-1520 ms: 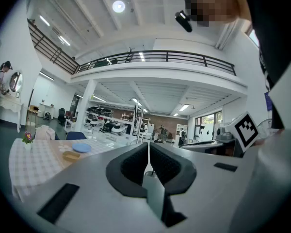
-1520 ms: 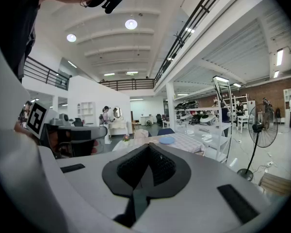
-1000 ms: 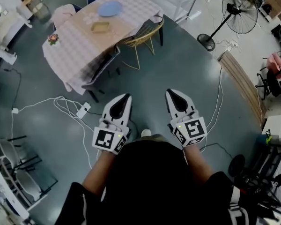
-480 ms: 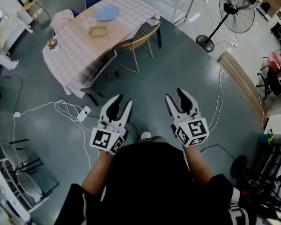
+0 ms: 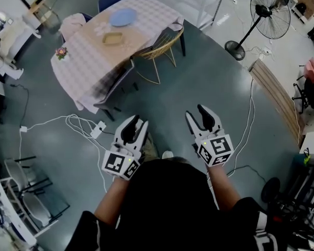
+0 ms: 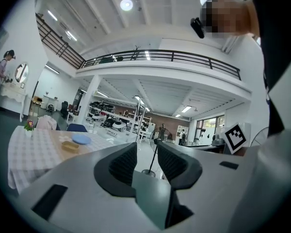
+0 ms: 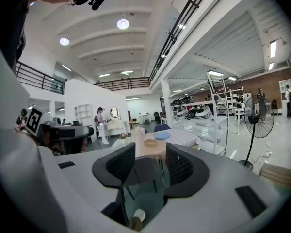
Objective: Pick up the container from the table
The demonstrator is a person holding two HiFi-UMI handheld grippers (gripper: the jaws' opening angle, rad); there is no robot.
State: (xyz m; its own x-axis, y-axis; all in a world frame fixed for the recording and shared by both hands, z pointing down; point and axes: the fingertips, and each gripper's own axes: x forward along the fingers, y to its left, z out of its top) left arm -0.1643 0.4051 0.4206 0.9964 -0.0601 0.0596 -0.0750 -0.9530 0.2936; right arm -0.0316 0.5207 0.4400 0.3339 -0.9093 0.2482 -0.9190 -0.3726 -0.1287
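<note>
Left tongs [image 5: 137,125] closing on nothing; right tongs [image 5: 197,115] standing spread, empty. Container [image 5: 112,38] sitting far off on worktop [image 5: 83,61]; floor cables [image 5: 73,122] threatening trip en route.

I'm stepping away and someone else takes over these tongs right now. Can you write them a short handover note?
Left tongs: empty. The jaws are apart but closing, with nothing between them.
Right tongs: open and empty.
Container: the tan one sits on the checked table near the blue plate. It is some way ahead across the floor and likely out of reach from here.
Done: nothing yet. The container is untouched.
Left: walk to the table, close one pair of tongs on the container and lift it off.
</note>
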